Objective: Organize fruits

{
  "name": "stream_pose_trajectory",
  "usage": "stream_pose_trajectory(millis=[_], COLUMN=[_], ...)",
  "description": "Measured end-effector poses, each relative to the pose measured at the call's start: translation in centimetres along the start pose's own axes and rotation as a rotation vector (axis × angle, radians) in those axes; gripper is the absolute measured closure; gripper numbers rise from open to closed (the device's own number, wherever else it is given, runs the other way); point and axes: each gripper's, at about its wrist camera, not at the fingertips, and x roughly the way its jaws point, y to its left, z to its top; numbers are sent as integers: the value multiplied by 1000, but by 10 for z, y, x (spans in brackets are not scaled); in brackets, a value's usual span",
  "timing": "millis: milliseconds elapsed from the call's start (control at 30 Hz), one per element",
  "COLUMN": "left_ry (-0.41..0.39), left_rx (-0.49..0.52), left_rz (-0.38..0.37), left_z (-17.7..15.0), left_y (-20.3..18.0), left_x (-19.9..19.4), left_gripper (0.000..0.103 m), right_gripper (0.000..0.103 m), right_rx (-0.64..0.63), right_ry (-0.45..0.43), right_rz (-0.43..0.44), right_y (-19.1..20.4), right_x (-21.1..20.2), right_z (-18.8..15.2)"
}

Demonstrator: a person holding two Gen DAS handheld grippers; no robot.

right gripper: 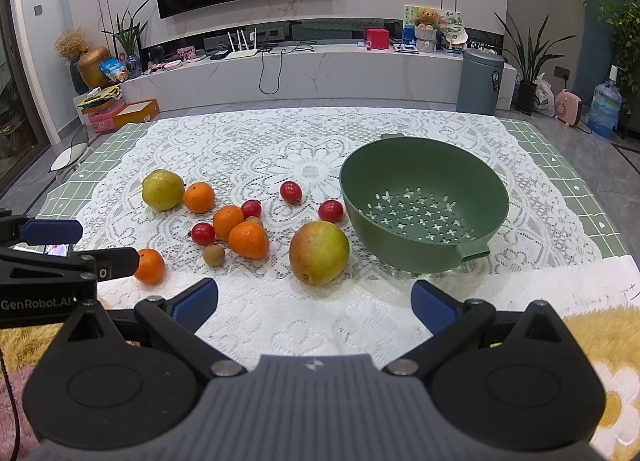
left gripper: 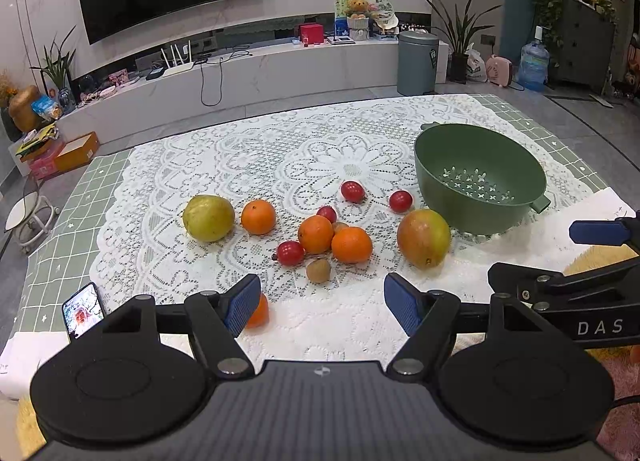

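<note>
The fruits lie loose on a white lace tablecloth (right gripper: 280, 141), none in the green colander (right gripper: 424, 205), which sits to their right with nothing in it. A red-green mango (right gripper: 319, 253) rests just beside the colander. Left of it cluster two oranges (right gripper: 248, 240) touching each other, with red cherry tomatoes (right gripper: 203, 233) and a small brown kiwi (right gripper: 213, 255) around them. A yellow-green pear (right gripper: 163, 189) and another orange (right gripper: 199, 197) sit at the far left, and a lone orange (right gripper: 149, 266) lies nearest the left gripper (left gripper: 322, 303). Both the left gripper and the right gripper (right gripper: 314, 301) hover over the table's near edge, jaws spread wide, grasping nothing.
</note>
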Motion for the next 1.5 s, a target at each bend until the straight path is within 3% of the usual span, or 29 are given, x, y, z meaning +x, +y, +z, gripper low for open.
stream_pose_trajectory(millis=[933,1233,1500], left_ry=[-19,-44,-33], left_rx=[1,-12,-51], left_rz=[5,27,77], left_z=[5,32,52], left_y=[1,19,49], left_x=[0,20,61], left_gripper=[20,20,20], right_gripper=[4,4,9], right_rx=[57,74,176], right_ry=[8,19,85], right_rz=[41,58,60], right_y=[-7,-5,-14], right_x=[14,45,94], right_z=[0,8,15])
